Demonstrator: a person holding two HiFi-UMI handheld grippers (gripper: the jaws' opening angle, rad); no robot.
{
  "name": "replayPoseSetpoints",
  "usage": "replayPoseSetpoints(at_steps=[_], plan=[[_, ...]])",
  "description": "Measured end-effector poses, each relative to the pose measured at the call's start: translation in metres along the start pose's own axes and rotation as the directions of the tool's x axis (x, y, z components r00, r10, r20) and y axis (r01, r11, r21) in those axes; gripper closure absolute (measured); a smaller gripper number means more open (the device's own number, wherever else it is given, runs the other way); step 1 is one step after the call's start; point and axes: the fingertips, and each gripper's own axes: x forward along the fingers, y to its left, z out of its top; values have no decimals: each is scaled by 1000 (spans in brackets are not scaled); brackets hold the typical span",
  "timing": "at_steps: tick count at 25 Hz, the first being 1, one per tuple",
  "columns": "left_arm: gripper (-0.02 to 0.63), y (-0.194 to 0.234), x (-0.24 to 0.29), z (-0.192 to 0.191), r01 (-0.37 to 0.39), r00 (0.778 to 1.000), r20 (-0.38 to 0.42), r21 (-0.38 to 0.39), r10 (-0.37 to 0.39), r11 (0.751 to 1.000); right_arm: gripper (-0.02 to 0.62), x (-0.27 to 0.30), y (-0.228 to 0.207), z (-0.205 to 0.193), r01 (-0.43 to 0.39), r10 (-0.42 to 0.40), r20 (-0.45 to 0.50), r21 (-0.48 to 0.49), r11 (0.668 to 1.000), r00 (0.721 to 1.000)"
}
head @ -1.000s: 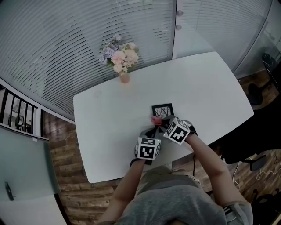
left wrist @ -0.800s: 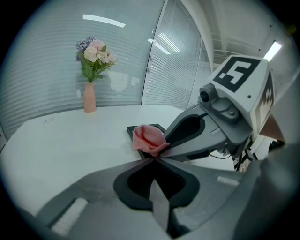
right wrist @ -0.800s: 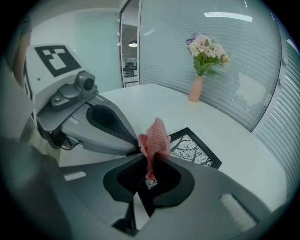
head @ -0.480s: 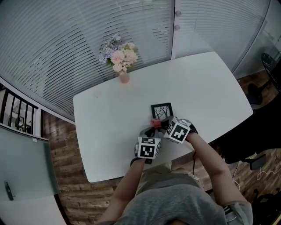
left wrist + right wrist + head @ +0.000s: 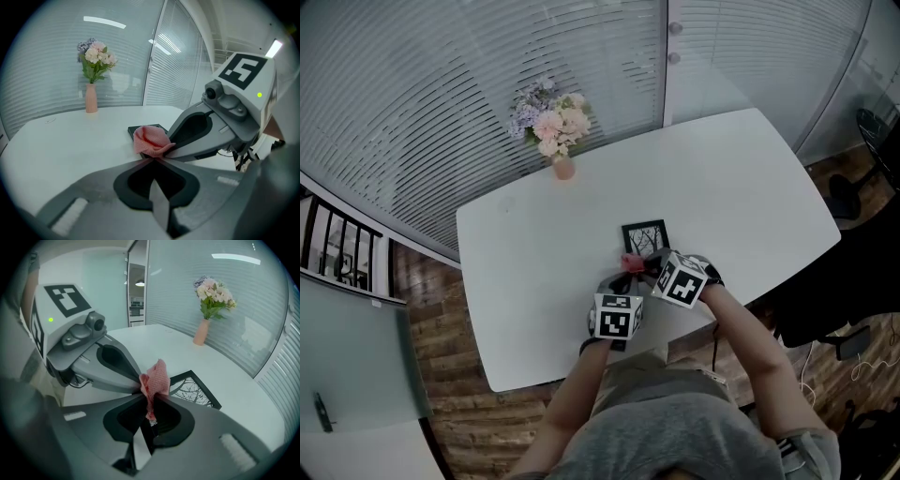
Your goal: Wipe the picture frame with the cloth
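1. State: the right gripper [image 5: 149, 397] is clamped on the pink cloth [image 5: 155, 377], with fabric running down between its jaws. The left gripper [image 5: 152, 158] has its jaws together, tips at the cloth's lower edge. It looks to be nipping that edge too.
2. The picture frame [image 5: 194, 390] lies flat on the white table [image 5: 750, 178]. The cloth is bunched at the frame's near edge, on the person's side. I can't tell whether it touches the frame.
3. Risk, a two-way pull: both grippers meet nose to nose on one small wad. If they part without one letting go, the cloth likely slips out of the weaker grip and drops beside the frame.
4. Risk, hard contact: little fabric stands proud of the jaws. Pressing down on the frame could land jaw tips on the glass, which would scrape it rather than wipe it.
5. Risk, a sliding frame: nothing pins the frame down. A sideways stroke may shove it across the table instead of cleaning it.
6. The vase of flowers [image 5: 563, 167] stands well beyond the frame's far side. The hazard is low unless the frame gets pushed a long way.
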Motion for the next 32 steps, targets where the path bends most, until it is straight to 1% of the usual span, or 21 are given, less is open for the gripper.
replayPoseSetpoints(at_steps=[5,11,17,24,27,32], plan=[[603,-1,-1,0,6,1000,1,-2,-6,1000,552,-8,-4,9,10,-10,23,-13,1000,1000],[603,0,-1,0,13,1000,-9,-9,-13,1000,552,-12,-25,16,60,-59,31,-19,998,998],[603,0,-1,1,15,1000,-8,-10,-15,1000,552,-17,-57,13,134,-134,24,4,991,991],[603,-1,-1,1,18,1000,-5,-10,-18,1000,552,-19,-98,3,228,-228,-3,44,973,974],[603,0,-1,1,22,1000,-8,-12,-22,1000,552,-16,-109,-1,243,-242,-23,48,969,970],[603,0,0,1,24,1000,-10,-16,-24,1000,552,-9,-117,-9,244,-241,-52,45,969,969]])
